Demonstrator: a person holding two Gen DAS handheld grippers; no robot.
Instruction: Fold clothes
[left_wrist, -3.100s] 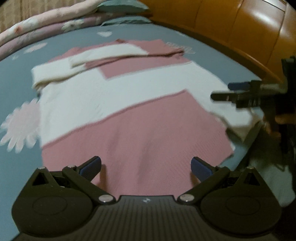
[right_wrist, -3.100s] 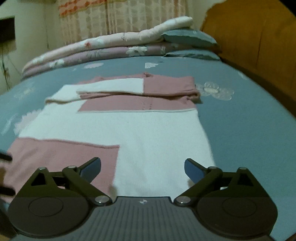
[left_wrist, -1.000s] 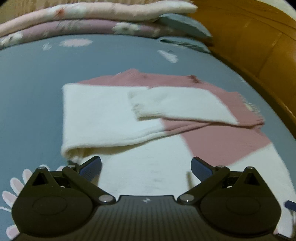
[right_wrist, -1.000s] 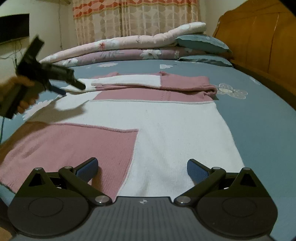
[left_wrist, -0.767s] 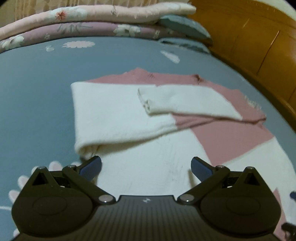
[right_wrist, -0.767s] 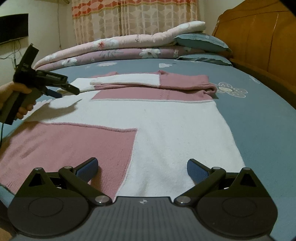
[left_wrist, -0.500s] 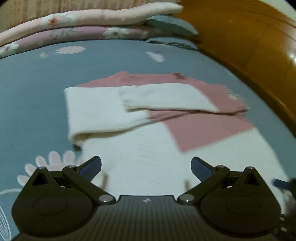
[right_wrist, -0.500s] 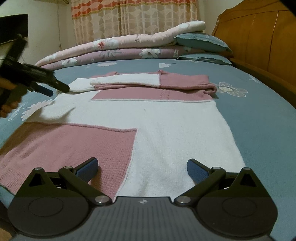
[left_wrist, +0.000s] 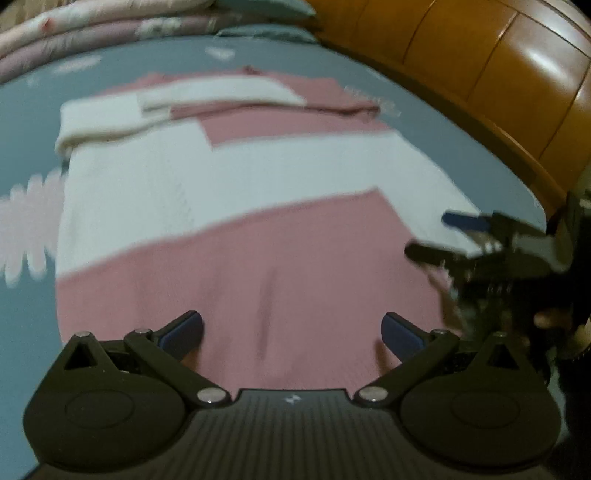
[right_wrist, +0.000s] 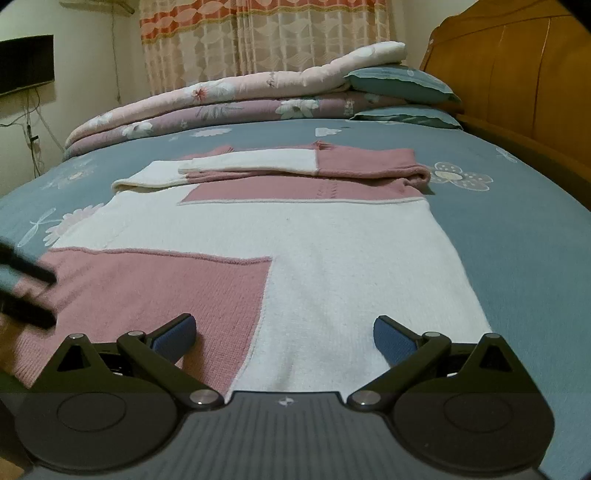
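Pink-white sweater (right_wrist: 280, 254) flat on bed (right_wrist: 524, 236), sleeves folded in, left gripper (left_wrist: 291, 328) & right gripper (right_wrist: 284, 332) both wide, holding nothing

Motion blur smears the pink-and-white knitted sweater (left_wrist: 258, 206) in the left wrist view. Its near hem lies hidden behind the left tool (left_wrist: 291, 328). In the right wrist view, the picture's left edge cuts off that tool beside the sweater's pink panel.

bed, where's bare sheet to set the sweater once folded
Bare sheet lies right of the sweater toward the headboard, and between its sleeves and the quilts. The left side is narrower. The near edge is crowded: both grippers.
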